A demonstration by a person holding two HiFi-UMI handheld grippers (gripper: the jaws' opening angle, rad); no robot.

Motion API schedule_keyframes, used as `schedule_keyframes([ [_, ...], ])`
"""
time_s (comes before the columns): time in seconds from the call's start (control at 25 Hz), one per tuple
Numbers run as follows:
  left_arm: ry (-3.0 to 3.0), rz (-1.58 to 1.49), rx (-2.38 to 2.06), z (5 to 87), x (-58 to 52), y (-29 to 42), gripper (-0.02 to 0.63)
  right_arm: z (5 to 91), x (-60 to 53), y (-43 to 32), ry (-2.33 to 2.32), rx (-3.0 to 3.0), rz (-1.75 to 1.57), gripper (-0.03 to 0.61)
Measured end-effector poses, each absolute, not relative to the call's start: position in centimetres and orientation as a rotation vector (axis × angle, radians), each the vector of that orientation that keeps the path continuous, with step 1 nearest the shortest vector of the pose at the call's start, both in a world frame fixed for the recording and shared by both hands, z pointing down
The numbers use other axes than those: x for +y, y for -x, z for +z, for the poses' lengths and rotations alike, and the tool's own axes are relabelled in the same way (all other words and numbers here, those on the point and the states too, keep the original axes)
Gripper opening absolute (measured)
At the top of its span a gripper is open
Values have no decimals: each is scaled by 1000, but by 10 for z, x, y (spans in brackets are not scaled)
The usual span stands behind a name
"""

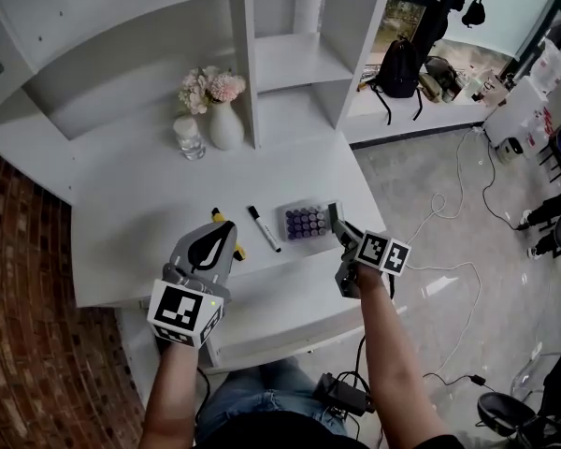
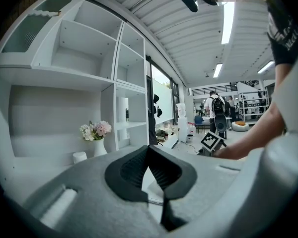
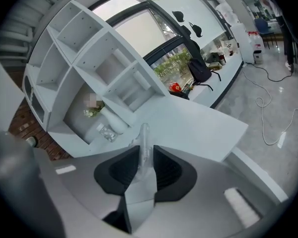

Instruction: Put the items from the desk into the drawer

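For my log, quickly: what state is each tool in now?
Left tool: closed, empty.
Right tool: closed on a thin clear plastic piece.

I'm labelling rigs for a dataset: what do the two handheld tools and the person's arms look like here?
The left tool and right tool have grey moulded bodies with black ribbed pads. Each carries a white cube printed with black square markers. The person wears a dark short-sleeved top.
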State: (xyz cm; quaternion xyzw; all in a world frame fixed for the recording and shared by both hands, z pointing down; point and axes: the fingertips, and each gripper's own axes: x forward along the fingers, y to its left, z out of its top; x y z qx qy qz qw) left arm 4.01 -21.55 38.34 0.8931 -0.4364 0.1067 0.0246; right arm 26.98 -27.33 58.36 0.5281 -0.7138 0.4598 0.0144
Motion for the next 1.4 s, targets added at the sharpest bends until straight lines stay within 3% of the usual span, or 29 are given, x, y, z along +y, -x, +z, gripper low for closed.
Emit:
schedule_keyframes([
  [0.68, -2817, 246, -1259, 372, -196, -43, -2, 559, -185, -268, -1589, -2226, 1282, 100],
  [1.4, -2813, 285, -1182, 392, -189, -58, -2, 655, -111, -292, -1276, -1888, 1190, 100],
])
